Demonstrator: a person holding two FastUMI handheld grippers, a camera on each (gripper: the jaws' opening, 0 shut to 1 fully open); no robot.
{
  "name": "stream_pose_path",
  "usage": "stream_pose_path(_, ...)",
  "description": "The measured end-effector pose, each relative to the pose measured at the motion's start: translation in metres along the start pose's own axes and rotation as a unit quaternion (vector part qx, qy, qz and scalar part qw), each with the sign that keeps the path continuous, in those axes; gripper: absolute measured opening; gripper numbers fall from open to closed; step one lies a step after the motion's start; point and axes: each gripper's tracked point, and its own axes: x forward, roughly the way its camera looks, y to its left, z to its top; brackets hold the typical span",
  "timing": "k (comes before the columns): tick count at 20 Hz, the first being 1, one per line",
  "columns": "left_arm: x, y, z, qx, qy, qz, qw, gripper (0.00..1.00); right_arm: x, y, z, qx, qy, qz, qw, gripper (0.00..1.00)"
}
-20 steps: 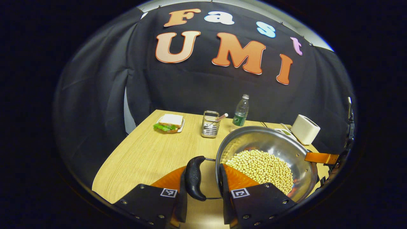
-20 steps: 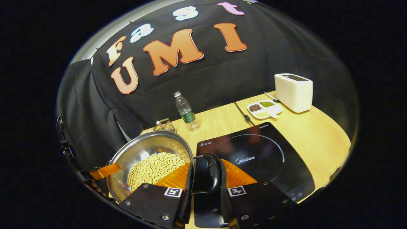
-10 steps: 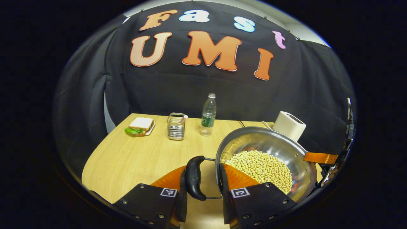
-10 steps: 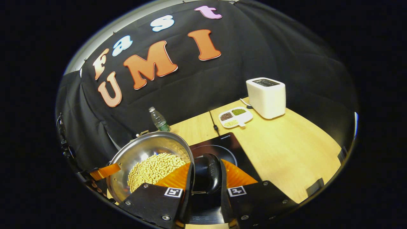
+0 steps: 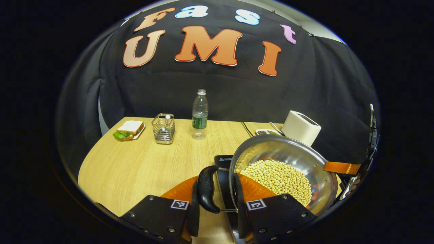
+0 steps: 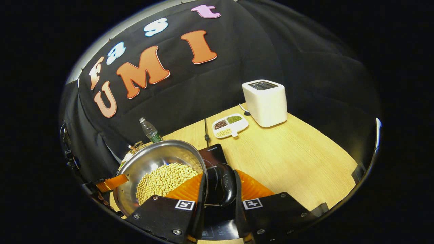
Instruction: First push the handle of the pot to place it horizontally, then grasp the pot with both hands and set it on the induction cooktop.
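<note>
A steel pot (image 5: pixel 288 152) full of pale soybeans is held between both grippers. Its left black loop handle (image 5: pixel 206 189) stands between the fingers of my left gripper (image 5: pixel 214 191), which is shut on it. In the right gripper view the pot (image 6: pixel 152 161) lies at lower left, and my right gripper (image 6: pixel 219 186) is shut on its right black handle (image 6: pixel 224 184). The black induction cooktop (image 5: pixel 222 161) lies under the pot, its far corner (image 6: pixel 213 153) showing past the rim. Whether the pot's base touches it is hidden. The right gripper (image 5: pixel 342 167) also appears at the pot's far side.
On the wooden table (image 5: pixel 135 166) stand a sandwich on a plate (image 5: pixel 128 129), a wire basket (image 5: pixel 163 128) and a water bottle (image 5: pixel 199 114). A white toaster (image 6: pixel 265 102), a divided dish of beans (image 6: pixel 230 124) and the cooktop's cable (image 6: pixel 205 130) lie beyond the cooktop.
Both grippers have carried the pot to the right over the table. The cooktop has slid beneath the pot, and the toaster and dish now look nearer.
</note>
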Motion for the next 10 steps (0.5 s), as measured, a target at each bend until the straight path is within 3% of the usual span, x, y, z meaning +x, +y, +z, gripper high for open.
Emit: stream_pose_path(10, 0.024, -0.039, -0.011, 0.012, 0.015, -0.013, 1.000, 0.46, 0.010, -0.039, -0.002, 0.024, 0.006, -0.018, 1.000, 0.38)
